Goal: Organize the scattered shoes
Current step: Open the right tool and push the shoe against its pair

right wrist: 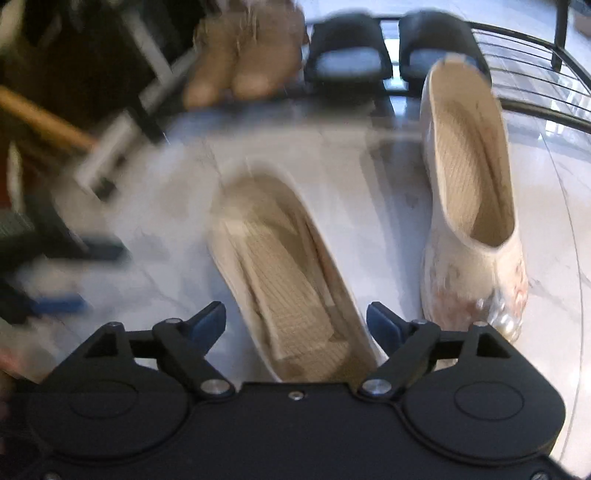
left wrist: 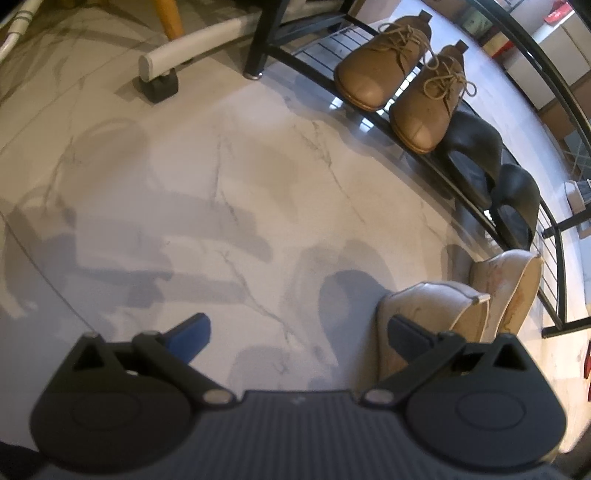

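Note:
Two cream slip-on shoes stand on the marble floor (left wrist: 221, 184) in front of a black shoe rack (left wrist: 554, 266). In the right wrist view one cream shoe (right wrist: 291, 266) lies between the fingers of my right gripper (right wrist: 295, 319). That gripper is open and its pads do not press on the shoe. The other cream shoe (right wrist: 472, 184), with pearls on its toe, stands to the right. My left gripper (left wrist: 299, 336) is open over bare floor, and the cream pair (left wrist: 432, 306) sits just beyond its right finger.
On the rack's lowest shelf sit a tan lace-up pair (left wrist: 373, 70) and a black pair (left wrist: 517, 199), also seen blurred as tan shoes (right wrist: 243, 62) and black shoes (right wrist: 347, 55). A white tube foot (left wrist: 195, 48) and a wooden leg (left wrist: 171, 18) stand at the far left.

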`<state>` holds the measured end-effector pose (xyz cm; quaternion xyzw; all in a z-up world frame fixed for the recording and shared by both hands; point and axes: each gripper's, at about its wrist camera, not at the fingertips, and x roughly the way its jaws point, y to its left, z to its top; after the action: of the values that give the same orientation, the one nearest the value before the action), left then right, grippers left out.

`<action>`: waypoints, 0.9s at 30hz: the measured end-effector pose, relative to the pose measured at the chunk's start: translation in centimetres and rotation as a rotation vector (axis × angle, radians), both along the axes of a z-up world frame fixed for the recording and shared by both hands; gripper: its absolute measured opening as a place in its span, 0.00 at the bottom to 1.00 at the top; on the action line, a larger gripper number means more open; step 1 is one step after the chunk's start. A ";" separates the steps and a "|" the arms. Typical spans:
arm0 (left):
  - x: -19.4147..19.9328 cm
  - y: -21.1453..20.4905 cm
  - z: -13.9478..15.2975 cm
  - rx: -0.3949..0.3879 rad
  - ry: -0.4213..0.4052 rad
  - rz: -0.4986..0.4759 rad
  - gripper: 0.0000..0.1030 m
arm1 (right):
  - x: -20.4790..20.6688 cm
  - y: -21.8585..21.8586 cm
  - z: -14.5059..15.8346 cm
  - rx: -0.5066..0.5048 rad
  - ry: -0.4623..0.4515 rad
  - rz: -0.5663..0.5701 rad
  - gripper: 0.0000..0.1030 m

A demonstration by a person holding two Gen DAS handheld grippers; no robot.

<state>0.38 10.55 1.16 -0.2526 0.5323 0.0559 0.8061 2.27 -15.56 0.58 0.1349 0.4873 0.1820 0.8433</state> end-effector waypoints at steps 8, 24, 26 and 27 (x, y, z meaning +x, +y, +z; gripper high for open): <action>-0.1 0.0 0.0 -0.004 0.003 -0.005 0.99 | -2.6 2.7 -3.4 -0.317 0.117 0.334 0.99; -0.3 0.1 0.2 -0.008 0.006 0.005 0.99 | -1.5 4.1 -4.6 -0.313 0.094 0.254 0.84; -0.3 0.0 0.2 -0.008 0.008 0.002 0.99 | -0.9 4.1 -3.9 -0.271 0.063 0.195 0.84; -0.2 0.0 0.2 -0.009 0.008 0.000 0.99 | -0.5 4.2 -3.8 -0.260 0.056 0.169 0.84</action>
<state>0.13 10.55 1.32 -0.2563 0.5356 0.0544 0.8028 1.80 -11.40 -3.23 -0.0118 0.5398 0.1836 0.8214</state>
